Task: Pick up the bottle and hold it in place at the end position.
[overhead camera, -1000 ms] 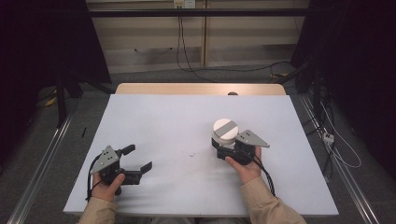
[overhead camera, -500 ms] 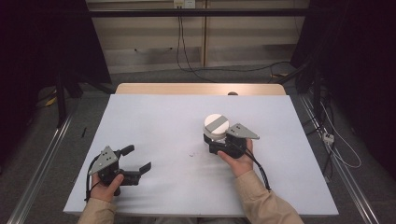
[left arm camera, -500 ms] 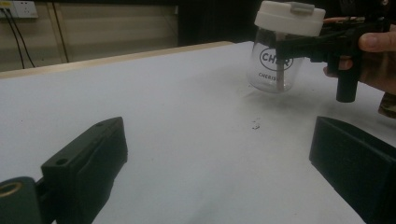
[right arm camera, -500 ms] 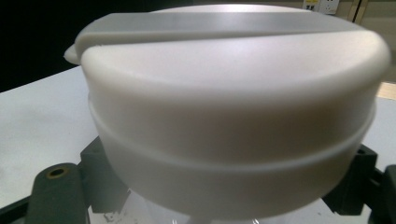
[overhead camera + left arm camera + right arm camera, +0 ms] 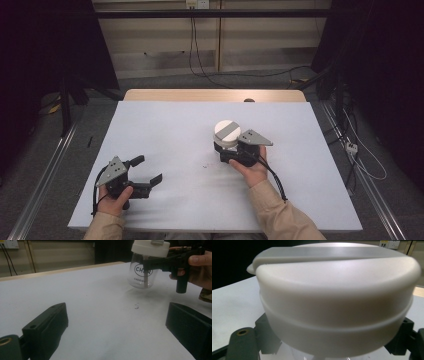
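A clear jar (image 5: 226, 144) with a white lid (image 5: 227, 132) and dark lettering stands upright right of the table's middle. My right gripper (image 5: 224, 148) is shut on it just below the lid, with a hand behind it. In the right gripper view the lid (image 5: 337, 297) looms close between the two black jaws. The left gripper view has the jar (image 5: 143, 273) at the upper right, its base close to the table; whether it touches I cannot tell. My left gripper (image 5: 148, 170) rests at the near left, open with nothing between its jaws.
A white sheet (image 5: 165, 130) covers the table, with a wooden strip (image 5: 200, 95) at the far edge and a small dark object (image 5: 248, 100) on it. A tiny dark speck (image 5: 205, 165) lies left of the jar. Cables and metal rails run on the floor around.
My right gripper has carried the jar a little to the left across the table. The left gripper has stayed where it was.
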Motion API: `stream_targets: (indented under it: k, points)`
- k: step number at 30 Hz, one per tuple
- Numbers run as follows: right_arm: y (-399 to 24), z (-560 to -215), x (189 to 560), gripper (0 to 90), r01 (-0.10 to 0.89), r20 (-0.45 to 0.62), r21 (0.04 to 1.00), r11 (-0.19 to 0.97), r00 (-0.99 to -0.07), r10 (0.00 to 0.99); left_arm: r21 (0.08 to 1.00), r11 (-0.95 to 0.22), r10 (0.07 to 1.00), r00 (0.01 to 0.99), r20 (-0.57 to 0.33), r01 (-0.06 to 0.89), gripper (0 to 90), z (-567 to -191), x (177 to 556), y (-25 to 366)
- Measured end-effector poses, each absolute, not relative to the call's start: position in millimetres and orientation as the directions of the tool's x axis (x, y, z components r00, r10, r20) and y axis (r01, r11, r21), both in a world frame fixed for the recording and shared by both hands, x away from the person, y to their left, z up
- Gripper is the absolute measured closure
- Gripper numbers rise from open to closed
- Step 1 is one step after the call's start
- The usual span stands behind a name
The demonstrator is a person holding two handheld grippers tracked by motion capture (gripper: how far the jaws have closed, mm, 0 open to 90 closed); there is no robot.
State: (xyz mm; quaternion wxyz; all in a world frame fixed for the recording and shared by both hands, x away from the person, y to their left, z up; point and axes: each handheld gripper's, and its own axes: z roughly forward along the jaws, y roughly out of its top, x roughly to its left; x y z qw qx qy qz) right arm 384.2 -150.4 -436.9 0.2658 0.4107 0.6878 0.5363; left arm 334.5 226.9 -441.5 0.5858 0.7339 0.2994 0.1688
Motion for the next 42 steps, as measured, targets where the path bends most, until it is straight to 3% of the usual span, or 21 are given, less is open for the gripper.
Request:
stream_targets:
  k: [42]
  points:
    - [-130.2, -443.3, 415.0, 18.5, 0.294, 0.071, 0.950, 0.106, -0.534, 0.843, 0.960, -0.140, 0.629, 0.770, -0.104, 0.244, 4.4, -442.6, 335.4, 225.0]
